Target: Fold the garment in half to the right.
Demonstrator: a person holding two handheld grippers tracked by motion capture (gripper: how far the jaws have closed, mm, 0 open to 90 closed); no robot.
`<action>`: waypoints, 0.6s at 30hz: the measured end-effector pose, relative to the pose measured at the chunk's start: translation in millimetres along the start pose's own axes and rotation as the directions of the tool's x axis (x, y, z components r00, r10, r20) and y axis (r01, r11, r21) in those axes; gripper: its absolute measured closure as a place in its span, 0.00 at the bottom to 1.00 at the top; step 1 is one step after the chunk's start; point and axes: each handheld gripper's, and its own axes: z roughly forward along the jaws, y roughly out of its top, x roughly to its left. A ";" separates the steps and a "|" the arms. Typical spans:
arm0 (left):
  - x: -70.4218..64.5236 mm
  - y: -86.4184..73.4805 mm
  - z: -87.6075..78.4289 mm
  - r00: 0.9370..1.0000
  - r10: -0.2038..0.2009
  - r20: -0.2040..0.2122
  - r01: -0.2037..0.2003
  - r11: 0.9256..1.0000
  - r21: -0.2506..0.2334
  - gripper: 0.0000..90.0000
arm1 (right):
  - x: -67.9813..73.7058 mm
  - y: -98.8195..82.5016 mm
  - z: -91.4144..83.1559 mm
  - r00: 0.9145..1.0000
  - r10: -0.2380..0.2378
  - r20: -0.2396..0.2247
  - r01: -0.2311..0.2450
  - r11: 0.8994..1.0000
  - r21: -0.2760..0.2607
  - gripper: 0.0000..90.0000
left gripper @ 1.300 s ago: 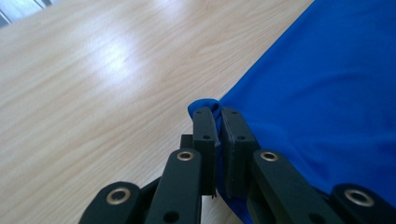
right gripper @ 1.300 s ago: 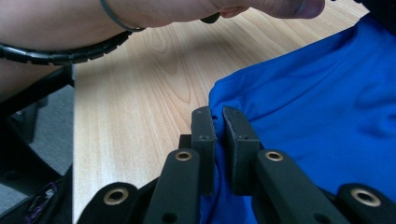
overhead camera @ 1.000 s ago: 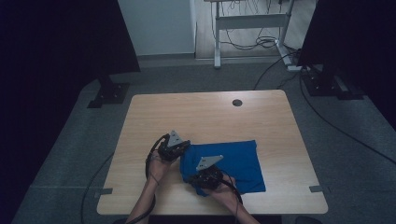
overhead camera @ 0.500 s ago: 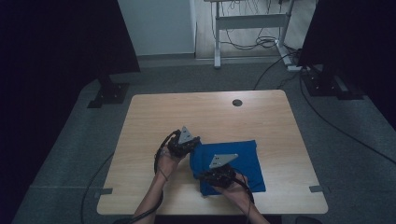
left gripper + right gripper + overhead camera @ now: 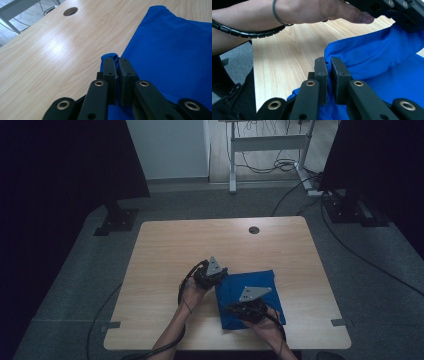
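A: Where is the blue cloth (image 5: 252, 300) sitting?

B: In the high view it lies on the wooden table (image 5: 170, 250), lower right of centre in the frame, folded into a rough rectangle. Both hands come up from the bottom edge to its left side.

A: What has the left gripper (image 5: 117, 65) got?

B: In the left gripper view its two black jaws stand nearly together at lower centre, with a small fold of the cloth's edge pinched between them. The fold pokes up just above the tips. The rest of the cloth spreads flat across the right half of that frame, and bare tabletop fills the left, with a round hole (image 5: 70, 11) in the table at the upper left.

A: And the right gripper (image 5: 329, 64)?

B: Much the same. In the right gripper view the jaws are closed to a narrow slit on a bunched edge of cloth at centre frame. The cloth rises from there toward the upper right, lifted off the table, where the other gripper holds it.

A: Anything else in that frame?

B: The left hand (image 5: 312, 11) stretches across the top, with a thin band (image 5: 275, 12) on its wrist and a ribbed black cable (image 5: 249, 31) beneath it.
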 end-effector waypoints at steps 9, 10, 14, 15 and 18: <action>-14.0 2.2 23.0 0.999 0.041 -0.005 -0.041 0.999 0.014 0.95 | -9.8 -23.1 -11.8 0.998 0.018 0.068 -0.022 0.998 0.055 0.93; -15.3 1.0 26.1 0.999 0.050 -0.005 -0.050 0.999 0.023 0.95 | -11.9 -26.7 -11.9 0.997 0.025 0.075 -0.030 0.998 0.063 0.93; -20.1 -5.1 37.0 0.998 0.058 0.002 -0.058 0.997 0.050 0.94 | -18.4 -38.0 -11.3 0.994 0.033 0.100 -0.044 0.994 0.103 0.93; -20.8 -6.5 39.3 0.998 0.055 0.006 -0.055 0.997 0.053 0.94 | -19.4 -40.2 -10.8 0.994 0.035 0.105 -0.047 0.993 0.113 0.93; -21.7 -9.8 43.8 0.998 0.059 0.008 -0.059 0.995 0.075 0.94 | -21.4 -45.5 -8.3 0.994 0.037 0.107 -0.052 0.989 0.140 0.93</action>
